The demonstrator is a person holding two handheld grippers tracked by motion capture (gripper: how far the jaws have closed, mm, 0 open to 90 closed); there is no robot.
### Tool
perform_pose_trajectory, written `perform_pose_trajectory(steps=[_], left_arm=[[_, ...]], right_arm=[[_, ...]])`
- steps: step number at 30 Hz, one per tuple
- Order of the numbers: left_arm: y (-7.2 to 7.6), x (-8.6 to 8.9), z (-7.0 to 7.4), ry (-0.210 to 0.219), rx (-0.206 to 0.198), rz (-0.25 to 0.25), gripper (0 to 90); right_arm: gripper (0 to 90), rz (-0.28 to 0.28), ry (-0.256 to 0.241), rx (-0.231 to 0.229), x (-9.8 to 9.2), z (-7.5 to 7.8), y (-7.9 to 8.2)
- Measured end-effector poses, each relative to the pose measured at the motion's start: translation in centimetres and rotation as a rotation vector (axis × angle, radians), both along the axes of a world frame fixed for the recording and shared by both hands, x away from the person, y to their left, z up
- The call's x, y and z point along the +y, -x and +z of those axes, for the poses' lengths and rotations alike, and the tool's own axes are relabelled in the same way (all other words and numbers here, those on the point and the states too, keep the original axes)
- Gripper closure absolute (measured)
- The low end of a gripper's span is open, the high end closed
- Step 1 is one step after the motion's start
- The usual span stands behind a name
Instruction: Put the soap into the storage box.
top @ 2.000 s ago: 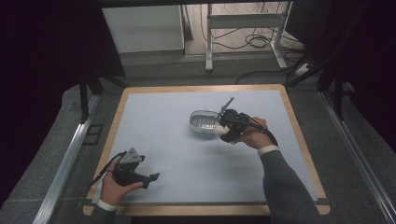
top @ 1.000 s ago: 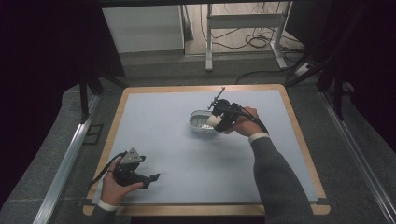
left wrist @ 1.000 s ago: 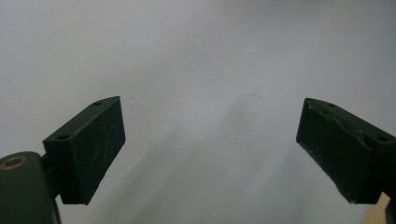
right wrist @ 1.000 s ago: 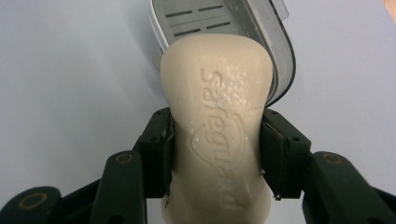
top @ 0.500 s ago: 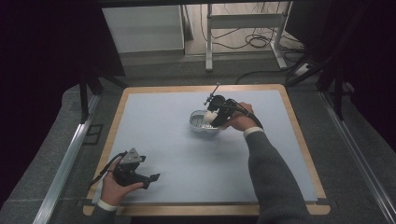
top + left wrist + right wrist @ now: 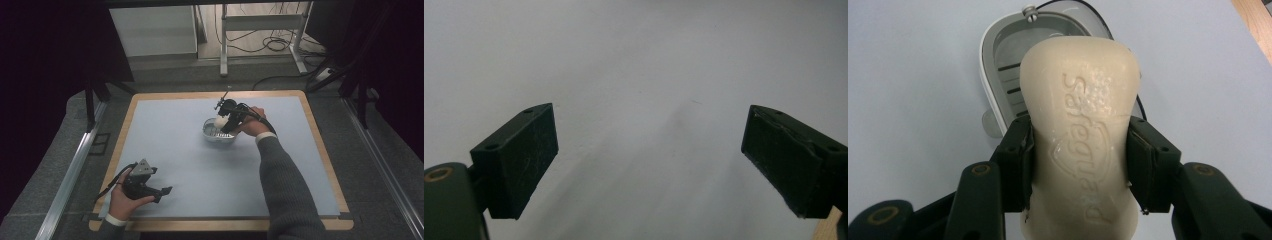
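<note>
A cream bar of soap with raised lettering is clamped between the jaws of my right gripper, which is shut on it. In the high view the soap hangs just above a white oval soap dish near the middle of the table, with my right gripper over it. In the right gripper view the dish, with a slotted floor, lies directly beyond the soap. My left gripper rests near the table's front left corner; its jaws stand wide apart with nothing between them.
The table has a pale blue-grey mat framed by a wooden border. Beyond the far edge are a white cabinet, metal desk legs and loose cables on the floor.
My right gripper has carried the soap leftward and toward the far side, from beside the dish to directly over it. The left gripper has stayed put.
</note>
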State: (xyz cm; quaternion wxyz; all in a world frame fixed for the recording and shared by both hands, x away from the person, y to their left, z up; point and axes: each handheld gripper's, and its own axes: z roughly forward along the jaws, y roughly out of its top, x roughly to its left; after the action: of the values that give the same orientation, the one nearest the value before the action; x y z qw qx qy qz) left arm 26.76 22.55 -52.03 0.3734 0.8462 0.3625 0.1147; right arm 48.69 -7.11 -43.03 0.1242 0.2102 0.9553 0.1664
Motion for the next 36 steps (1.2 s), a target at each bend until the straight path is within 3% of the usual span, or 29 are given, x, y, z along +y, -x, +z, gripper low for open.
perform_pose_trajectory(steps=[27, 29, 36], left_arm=[[0.1, 0.1, 0.1, 0.012, -0.003, -0.001, 8.5], [0.1, 0.0, 0.1, 0.009, -0.003, -0.001, 8.5], [0.1, 0.0, 0.1, 0.005, -0.001, -0.004, 8.4]], right_arm=[[47.9, 0.041, 0.060, -0.014, 2.2, -2.6, -0.8], [46.8, 0.031, 0.023, -0.023, 2.1, -2.3, -0.8], [40.6, 0.002, -0.038, -0.057, 1.8, -1.0, -0.3]])
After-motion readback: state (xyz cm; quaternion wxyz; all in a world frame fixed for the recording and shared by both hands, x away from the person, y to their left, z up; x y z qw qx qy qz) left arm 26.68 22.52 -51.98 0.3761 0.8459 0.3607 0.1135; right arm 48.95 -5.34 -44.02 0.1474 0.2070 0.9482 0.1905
